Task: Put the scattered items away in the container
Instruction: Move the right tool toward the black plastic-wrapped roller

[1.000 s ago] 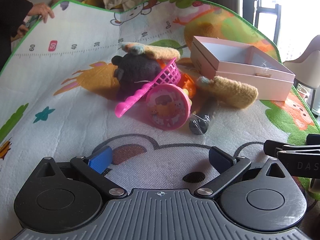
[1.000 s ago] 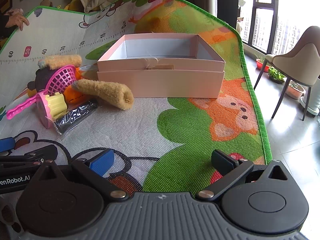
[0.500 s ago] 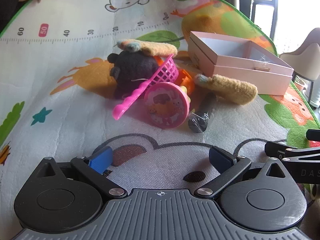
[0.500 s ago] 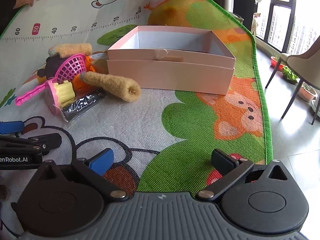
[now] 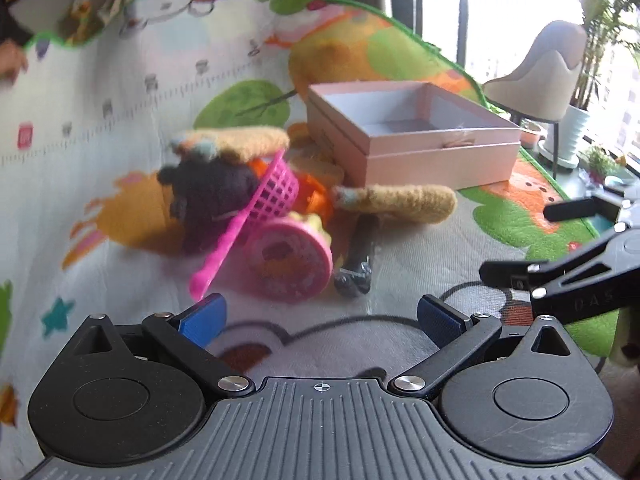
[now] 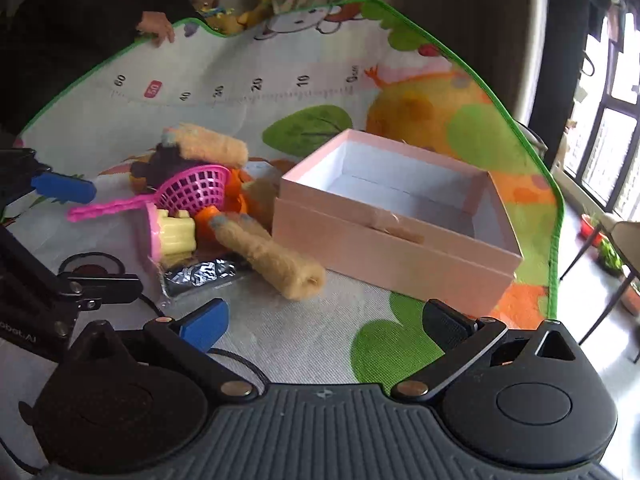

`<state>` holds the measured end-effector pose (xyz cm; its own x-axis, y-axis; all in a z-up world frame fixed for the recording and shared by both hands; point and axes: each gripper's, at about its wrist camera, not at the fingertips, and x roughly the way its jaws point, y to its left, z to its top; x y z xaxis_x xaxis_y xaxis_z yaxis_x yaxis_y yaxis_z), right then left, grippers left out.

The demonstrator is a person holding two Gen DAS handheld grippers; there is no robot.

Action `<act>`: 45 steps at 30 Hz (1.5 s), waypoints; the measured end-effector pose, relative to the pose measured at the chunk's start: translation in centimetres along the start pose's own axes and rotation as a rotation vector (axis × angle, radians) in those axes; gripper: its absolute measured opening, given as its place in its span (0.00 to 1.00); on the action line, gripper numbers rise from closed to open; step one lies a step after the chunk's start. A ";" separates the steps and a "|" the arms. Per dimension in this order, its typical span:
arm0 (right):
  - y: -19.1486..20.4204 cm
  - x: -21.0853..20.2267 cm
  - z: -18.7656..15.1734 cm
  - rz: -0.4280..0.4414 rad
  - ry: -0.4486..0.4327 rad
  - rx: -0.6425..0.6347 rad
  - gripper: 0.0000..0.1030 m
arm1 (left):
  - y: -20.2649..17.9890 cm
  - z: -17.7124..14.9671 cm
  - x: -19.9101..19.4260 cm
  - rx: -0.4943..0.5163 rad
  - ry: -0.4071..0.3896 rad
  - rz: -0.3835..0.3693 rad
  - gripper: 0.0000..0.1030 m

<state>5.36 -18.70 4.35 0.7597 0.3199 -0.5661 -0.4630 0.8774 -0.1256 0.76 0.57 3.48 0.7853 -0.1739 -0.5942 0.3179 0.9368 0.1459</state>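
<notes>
Beside the empty pink cardboard box [image 6: 400, 220], both grippers [image 5: 320, 316] [image 6: 324, 320], now raised nearer the heaped toys [image 5: 280, 220], are held wide open, nothing gripped.

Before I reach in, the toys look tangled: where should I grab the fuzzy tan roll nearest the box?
Grip the tan roll across its middle, coming from above with fingers straddling its width. It lies flat on the mat, its near end free; its far end meets the pile.

left gripper [image 5: 320, 316]: fingers spread, empty | right gripper [image 6: 326, 322]: fingers spread, empty
</notes>
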 end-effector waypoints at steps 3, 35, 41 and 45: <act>1.2 1.4 1.2 0.137 0.037 -0.049 0.90 | 0.8 0.3 -0.7 0.057 -0.044 0.005 1.00; -0.6 0.2 -1.6 0.060 0.088 0.010 0.75 | 1.1 0.8 1.1 -0.119 -0.065 -0.420 1.00; 2.5 0.2 -0.4 0.233 0.042 -0.012 0.58 | 2.7 1.1 3.4 -0.115 -0.020 -0.205 1.00; 5.7 2.7 0.9 0.231 0.051 -0.062 0.59 | 4.7 1.4 2.6 -0.120 -0.029 -0.101 1.00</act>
<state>5.17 -12.47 2.88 0.6072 0.4894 -0.6259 -0.6498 0.7592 -0.0368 5.03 4.15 3.71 0.7680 -0.2761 -0.5779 0.3315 0.9434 -0.0100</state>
